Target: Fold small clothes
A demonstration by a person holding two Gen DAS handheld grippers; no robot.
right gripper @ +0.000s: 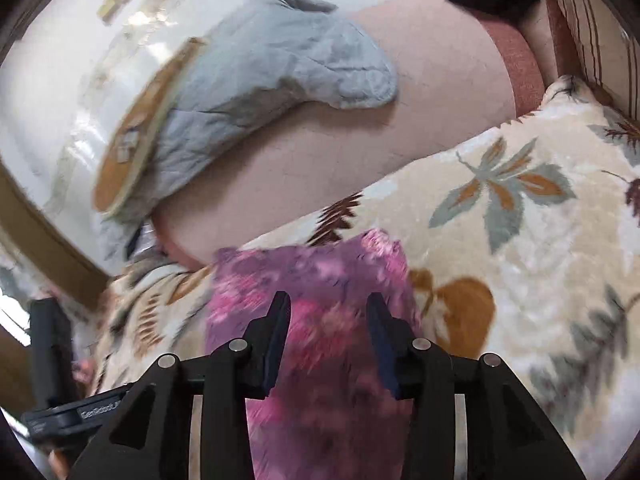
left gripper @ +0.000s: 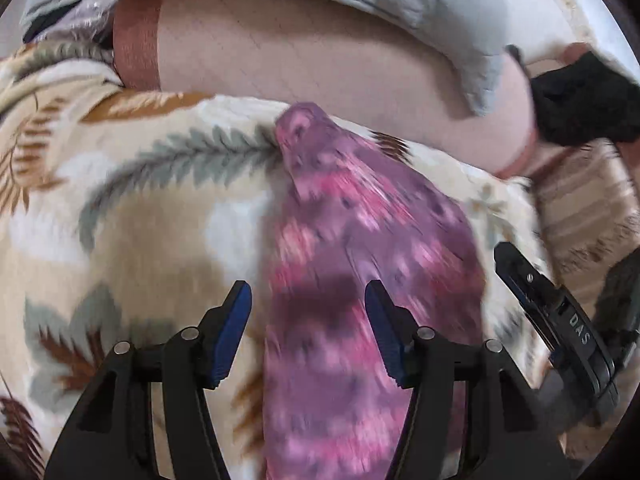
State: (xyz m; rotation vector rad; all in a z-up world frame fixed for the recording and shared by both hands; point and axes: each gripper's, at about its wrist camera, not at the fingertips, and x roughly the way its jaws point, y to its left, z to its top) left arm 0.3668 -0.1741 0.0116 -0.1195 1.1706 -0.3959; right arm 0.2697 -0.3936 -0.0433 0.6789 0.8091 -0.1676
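Observation:
A small purple and pink patterned garment (left gripper: 352, 264) lies in a long strip on a cream blanket with leaf prints (left gripper: 160, 208). My left gripper (left gripper: 308, 300) is open above the near part of the garment, jaws wide apart, nothing held. In the right wrist view the same garment (right gripper: 320, 280) lies on the blanket (right gripper: 500, 240), and my right gripper (right gripper: 328, 312) is open over it, jaws apart and empty. The right gripper's body also shows at the right edge of the left wrist view (left gripper: 560, 320). Both views are motion-blurred.
A pale pink mattress surface (left gripper: 320, 60) lies beyond the blanket. A grey quilted cloth (right gripper: 280, 80) rests on it. A black garment (left gripper: 584, 108) lies at the far right. A striped headboard (right gripper: 592, 20) stands at the right.

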